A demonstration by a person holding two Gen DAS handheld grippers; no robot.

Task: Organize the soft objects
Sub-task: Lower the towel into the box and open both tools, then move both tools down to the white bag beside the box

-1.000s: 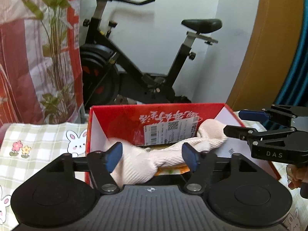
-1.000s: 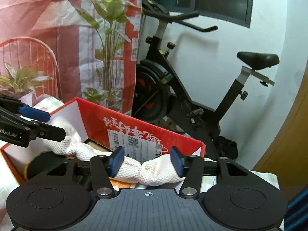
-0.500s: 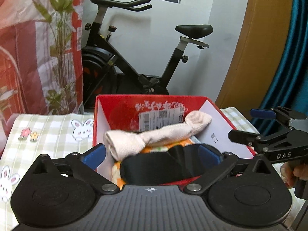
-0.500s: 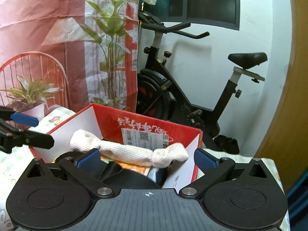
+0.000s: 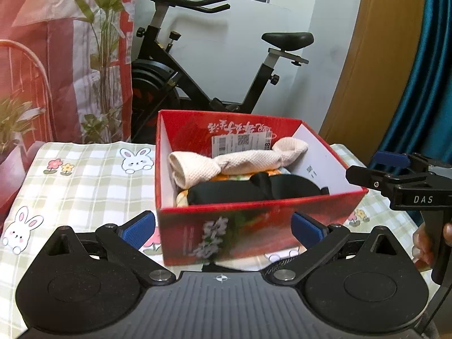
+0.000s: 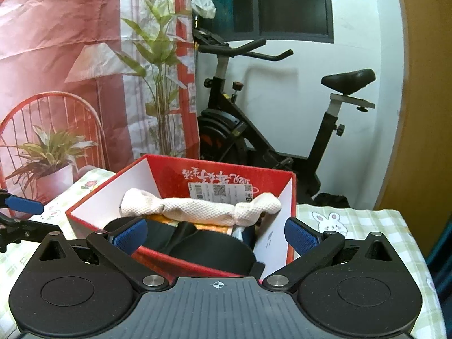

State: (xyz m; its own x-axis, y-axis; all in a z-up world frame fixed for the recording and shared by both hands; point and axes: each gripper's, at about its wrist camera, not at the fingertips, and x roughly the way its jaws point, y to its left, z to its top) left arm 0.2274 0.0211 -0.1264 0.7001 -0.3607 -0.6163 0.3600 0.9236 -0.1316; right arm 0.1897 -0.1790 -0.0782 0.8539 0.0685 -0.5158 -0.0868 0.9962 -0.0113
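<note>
Knotted cream cloth (image 5: 237, 161) now lying loose in red box (image 5: 254, 206), 12 o'clock end, atop black garment (image 5: 254, 189). Both let go: left hand-held gripper (image 5: 223, 228) and right hand-held gripper (image 6: 214, 234) spread wide, empty, backed off toward 6 o'clock. Looks like drop done.

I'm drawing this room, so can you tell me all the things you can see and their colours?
box: one, red, on the tablecloth
twisted cloth: one, cream, on top inside the box
black cloth: one, black, in the box near its front
orange cloth: one, orange patterned, under the others
tablecloth: one, green checks with bunnies, under the box
exercise bike: one, black, behind the table
left hand-held gripper: one, black with blue pads, open, in front of the box
right hand-held gripper: one, same colours, open, empty
</note>
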